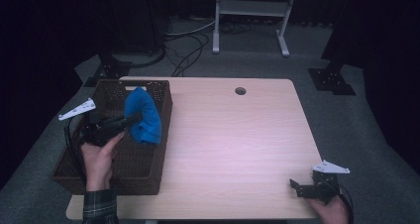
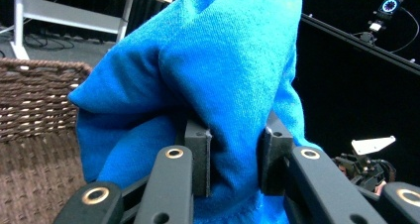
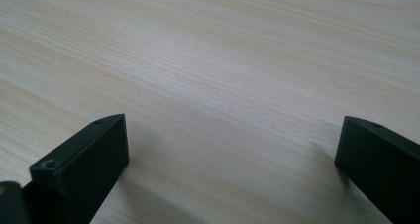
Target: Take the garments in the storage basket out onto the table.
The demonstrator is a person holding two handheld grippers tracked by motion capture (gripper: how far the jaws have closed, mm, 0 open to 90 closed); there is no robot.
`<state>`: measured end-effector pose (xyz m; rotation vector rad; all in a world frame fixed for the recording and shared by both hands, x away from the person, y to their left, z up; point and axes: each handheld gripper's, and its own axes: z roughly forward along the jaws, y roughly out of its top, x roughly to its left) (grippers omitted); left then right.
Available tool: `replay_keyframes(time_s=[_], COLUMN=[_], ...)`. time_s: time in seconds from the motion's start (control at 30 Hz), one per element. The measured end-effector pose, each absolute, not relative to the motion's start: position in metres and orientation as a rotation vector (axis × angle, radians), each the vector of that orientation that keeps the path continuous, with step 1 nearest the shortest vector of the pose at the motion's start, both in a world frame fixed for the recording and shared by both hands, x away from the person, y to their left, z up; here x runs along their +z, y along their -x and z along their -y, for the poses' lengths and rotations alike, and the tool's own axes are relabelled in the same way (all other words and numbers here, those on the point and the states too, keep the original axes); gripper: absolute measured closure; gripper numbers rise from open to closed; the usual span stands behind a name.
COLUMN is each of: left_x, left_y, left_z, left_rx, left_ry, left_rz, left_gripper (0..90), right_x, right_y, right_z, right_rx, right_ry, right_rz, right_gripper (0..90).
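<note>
A pale wood table (image 1: 233, 135) stood on grey carpet in a dark room. The left gripper (image 1: 132, 119) pinched a blue cloth (image 1: 143, 114) above the basket (image 1: 133, 169); the right gripper (image 1: 296, 187) rested spread wide on the table.

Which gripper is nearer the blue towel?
Left. The left gripper is shut on the blue towel above the basket; the right gripper rests open, far off at the table's near right corner.

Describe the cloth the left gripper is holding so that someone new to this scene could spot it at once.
Find the dark brown wicker basket on the left end of the light wooden table. Above its far right part, the left gripper pinches a bright blue terry cloth, bunched and draping. It is the one vivid colour here.
</note>
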<state>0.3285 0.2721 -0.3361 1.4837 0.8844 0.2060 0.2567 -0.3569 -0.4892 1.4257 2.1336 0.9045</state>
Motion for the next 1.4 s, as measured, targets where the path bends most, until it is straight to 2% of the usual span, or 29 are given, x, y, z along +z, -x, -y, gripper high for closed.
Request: replay_keyframes(time_s=[0.83, 1.4], left_x=[-0.316, -0.327], left_y=[-0.328, -0.335], left_z=[-0.207, -0.159], left_rx=[0.243, 0.231], left_ry=[-1.552, -1.582], left_rz=[-0.791, -0.739], left_gripper=[72.4, 72.3], right_x=[-0.489, -0.489], right_y=[-0.257, -0.257], right_z=[0.358, 0.358], right_rx=[0.906, 0.906], right_ry=[-1.420, -1.419], right_rz=[-2.140, -2.140], right_gripper=[0.0, 0.0])
